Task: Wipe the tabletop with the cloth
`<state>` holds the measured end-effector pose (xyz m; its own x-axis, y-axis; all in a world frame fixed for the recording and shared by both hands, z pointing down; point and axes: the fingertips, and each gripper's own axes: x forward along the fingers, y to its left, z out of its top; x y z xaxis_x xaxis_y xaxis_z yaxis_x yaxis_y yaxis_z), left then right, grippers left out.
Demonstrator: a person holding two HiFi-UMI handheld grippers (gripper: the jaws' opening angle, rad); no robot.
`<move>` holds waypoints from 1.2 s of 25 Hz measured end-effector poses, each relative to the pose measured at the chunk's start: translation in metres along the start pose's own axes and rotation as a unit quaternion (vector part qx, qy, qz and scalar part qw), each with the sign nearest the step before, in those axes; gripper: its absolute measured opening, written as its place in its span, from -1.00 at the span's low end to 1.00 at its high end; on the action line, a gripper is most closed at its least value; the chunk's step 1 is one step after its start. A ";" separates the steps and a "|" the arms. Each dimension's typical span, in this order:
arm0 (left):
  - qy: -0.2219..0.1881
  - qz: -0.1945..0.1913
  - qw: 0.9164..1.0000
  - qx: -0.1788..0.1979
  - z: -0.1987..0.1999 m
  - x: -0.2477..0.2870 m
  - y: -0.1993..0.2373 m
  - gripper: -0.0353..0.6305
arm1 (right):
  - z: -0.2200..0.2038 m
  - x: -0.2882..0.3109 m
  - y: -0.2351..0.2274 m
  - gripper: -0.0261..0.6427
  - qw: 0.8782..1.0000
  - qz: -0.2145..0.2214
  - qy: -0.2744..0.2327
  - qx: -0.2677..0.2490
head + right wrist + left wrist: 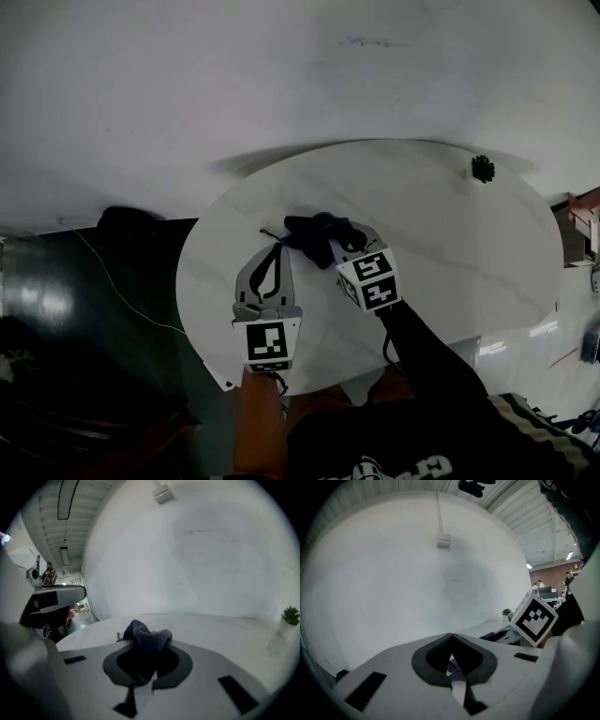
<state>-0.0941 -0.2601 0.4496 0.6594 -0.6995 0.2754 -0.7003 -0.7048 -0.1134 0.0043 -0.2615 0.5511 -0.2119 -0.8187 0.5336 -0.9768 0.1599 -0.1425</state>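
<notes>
Right tool (146,654): jaws closed on the cloth (149,638). One fold of the dark fabric stands up between the pads and fills the gap there. In the head view my right tool (339,246) meets the near right edge of the cloth (317,228), with its marker cube (368,278) on the near side, toward me.

Left tool (451,637): jaws brought together, tips touching, nothing held between them. Behind the tips there is a narrow opening, and a pale surface shows through it. In the head view my left tool (280,247) lies just left of the right tool. Its tips are just beside the near left edge of the cloth. I cannot tell whether they touch the fabric.

Count: two tools, one cloth, one bench (441,244), one potted plant (483,169).

Cloth position: bunched in a single heap on the bench, slightly left of the middle of the top. It rests directly on the surface.

Potted plant position: far right of the bench, near the rim, well apart from the cloth and from both tools.

Bench: one oval white top with faint grey veining. My two forearms reach over its near edge, one behind each tool.
</notes>
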 end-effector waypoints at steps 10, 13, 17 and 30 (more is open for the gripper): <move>-0.012 -0.036 0.999 -0.001 0.033 0.061 -0.117 -0.91 | -0.019 -0.067 -0.126 -0.83 0.998 -0.048 -0.012 0.030; -0.011 -0.055 0.998 0.004 0.040 0.076 -0.151 -0.91 | -0.026 -0.090 -0.160 -0.83 0.997 -0.066 -0.016 0.038; -0.012 -0.087 0.996 0.015 0.049 0.097 -0.198 -0.91 | -0.034 -0.120 -0.205 -0.83 0.994 -0.094 -0.022 0.047; -0.025 -0.131 0.991 0.028 0.090 0.155 -0.320 -0.91 | -0.061 -0.203 -0.350 -0.83 0.980 -0.177 -0.035 0.080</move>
<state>0.2572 -0.1534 0.4427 0.8309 -0.4949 0.2542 -0.4874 -0.8678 -0.0964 0.3873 -0.1177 0.5434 0.1477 -0.8442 0.5152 -0.9701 -0.2251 -0.0908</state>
